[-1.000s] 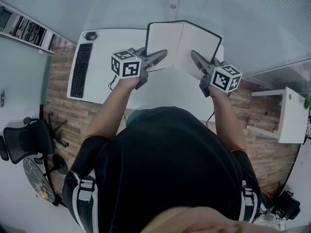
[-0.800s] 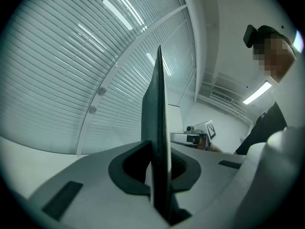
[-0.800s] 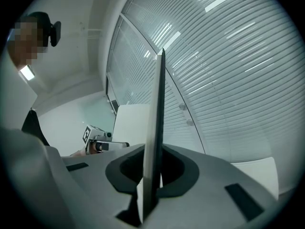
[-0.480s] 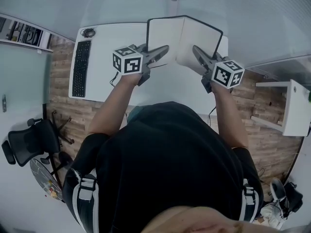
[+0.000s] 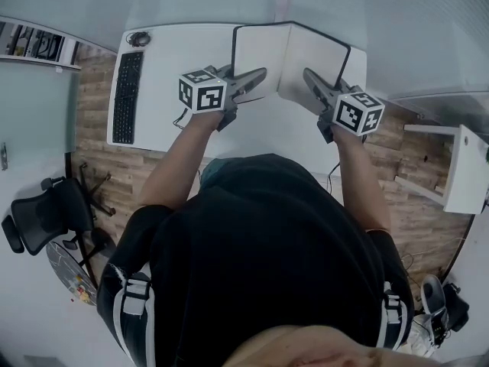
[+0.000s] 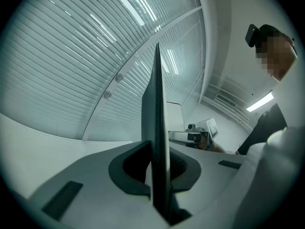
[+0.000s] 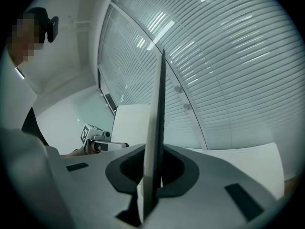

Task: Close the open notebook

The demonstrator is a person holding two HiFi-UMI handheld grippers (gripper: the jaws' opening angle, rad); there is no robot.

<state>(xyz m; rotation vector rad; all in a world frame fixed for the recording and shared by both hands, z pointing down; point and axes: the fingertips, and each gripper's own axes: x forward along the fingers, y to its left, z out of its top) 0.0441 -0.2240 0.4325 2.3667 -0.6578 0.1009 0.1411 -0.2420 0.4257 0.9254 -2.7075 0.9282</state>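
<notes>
1. The notebook [image 5: 290, 56] is open at the top middle of the head view, over the white table [image 5: 168, 67]. I cannot tell if it rests on the table.
2. The left tool [image 5: 256, 77] is pinched narrow on the notebook's left side. In the left gripper view the cover stands thin and upright between the jaws.
3. The right tool [image 5: 309, 79] is pinched narrow on the notebook's right side in the same way.
4. The step in hand looks like holding both sides, ready to fold. The notebook is not closed yet, and its two sides are wide apart.
5. Next, I think, the two tools must swing toward each other until the pages meet, without the covers slipping out.
6. The keyboard [image 5: 127, 98] lies at the left, well apart.
</notes>
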